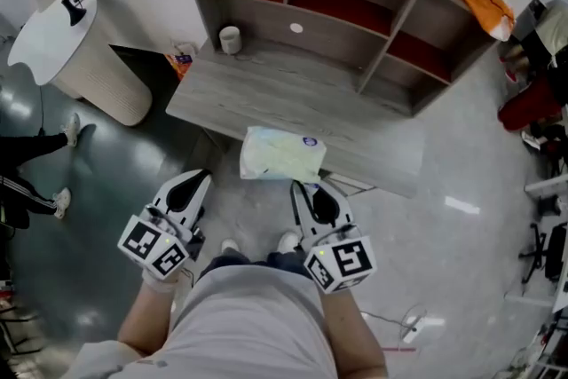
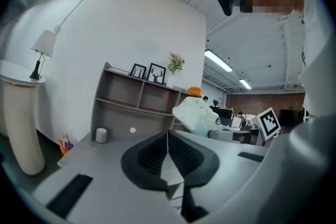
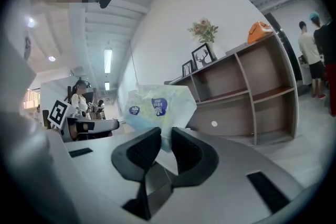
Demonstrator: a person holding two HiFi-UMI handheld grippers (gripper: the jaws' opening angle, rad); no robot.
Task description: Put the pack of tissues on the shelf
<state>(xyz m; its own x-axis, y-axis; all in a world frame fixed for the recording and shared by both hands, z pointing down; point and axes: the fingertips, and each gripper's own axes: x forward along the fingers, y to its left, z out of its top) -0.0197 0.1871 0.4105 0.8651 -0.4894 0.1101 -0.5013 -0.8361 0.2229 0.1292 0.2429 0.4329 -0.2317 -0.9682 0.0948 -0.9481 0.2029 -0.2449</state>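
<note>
The fingers (image 3: pixel 140 150) of the right gripper (image 3: pixel 165 136) are closed to a narrow gap on the lower edge of the pack of tissues (image 3: pixel 157 107), which is pinched between them and stands up above their tips. The fingers (image 2: pixel 149 157) of the left gripper (image 2: pixel 168 135) are pressed together with nothing between them. In the head view the pack is seen over the near edge of the tabletop (image 1: pixel 266 93), about midway along it, with the right gripper just behind it and the left gripper off that edge toward the near left corner. The shelf (image 1: pixel 355 22) is set along the far edge of the tabletop. A white cup (image 1: pixel 230 39) is placed near the far left corner, just beside the shelf's left end, and an orange object (image 1: pixel 484 4) is laid on the shelf's top at its right end.
</note>
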